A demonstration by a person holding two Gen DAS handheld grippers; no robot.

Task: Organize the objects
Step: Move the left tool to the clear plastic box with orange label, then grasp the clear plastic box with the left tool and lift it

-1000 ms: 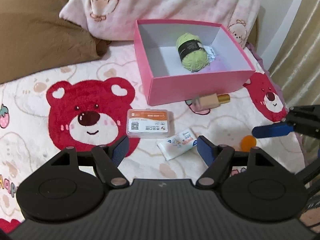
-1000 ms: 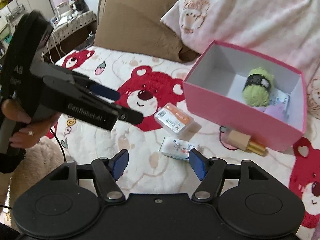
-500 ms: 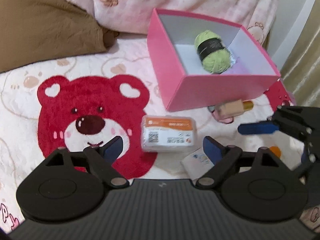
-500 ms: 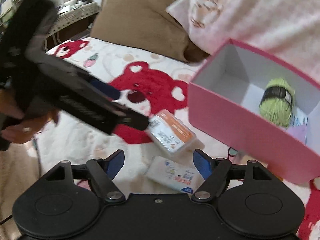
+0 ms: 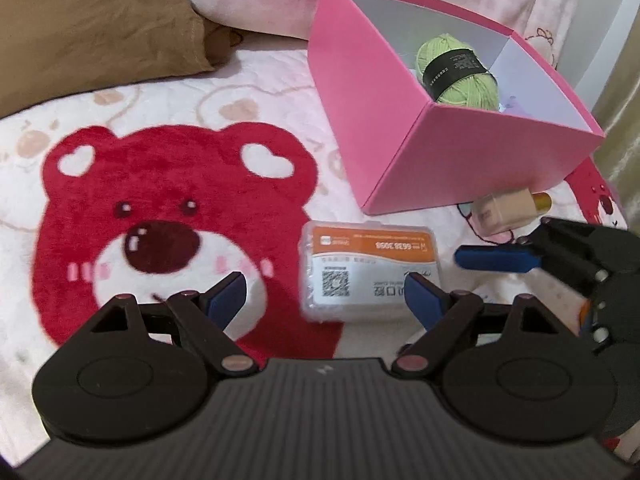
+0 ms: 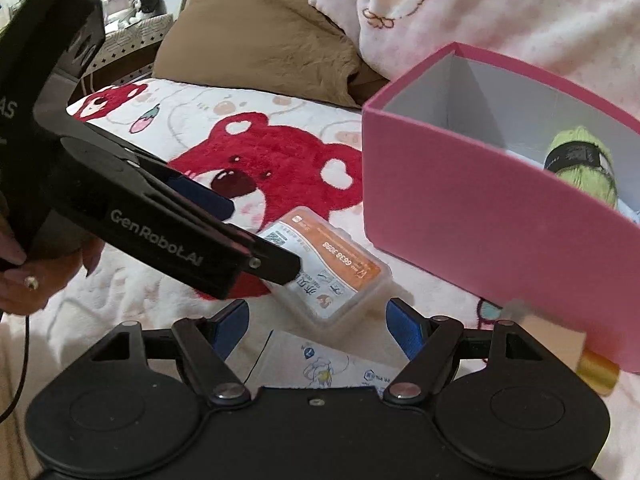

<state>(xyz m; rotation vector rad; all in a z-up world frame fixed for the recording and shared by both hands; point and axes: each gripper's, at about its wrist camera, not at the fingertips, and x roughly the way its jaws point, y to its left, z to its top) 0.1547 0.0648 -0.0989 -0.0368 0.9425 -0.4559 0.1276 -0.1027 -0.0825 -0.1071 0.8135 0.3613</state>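
Note:
A clear plastic case with an orange and white label (image 5: 370,270) lies on the bear blanket in front of the pink box (image 5: 472,160); it also shows in the right wrist view (image 6: 332,276). My left gripper (image 5: 326,294) is open, its fingers on either side of the case's near end. My right gripper (image 6: 316,320) is open just above a white wipes packet (image 6: 340,364), close to the case. Green yarn (image 5: 456,70) sits inside the box. A beige bottle with a gold cap (image 5: 510,212) lies by the box's front.
The bed blanket carries a large red bear print (image 5: 160,220). A brown pillow (image 5: 88,28) and a pink pillow (image 6: 500,8) lie behind the box. The left gripper's body (image 6: 160,236) crosses the right wrist view. A curtain hangs at the right (image 5: 624,80).
Both grippers have moved forward and down toward the clear case. The case now lies between the left gripper's fingers. The wipes packet has slid under the right gripper's view.

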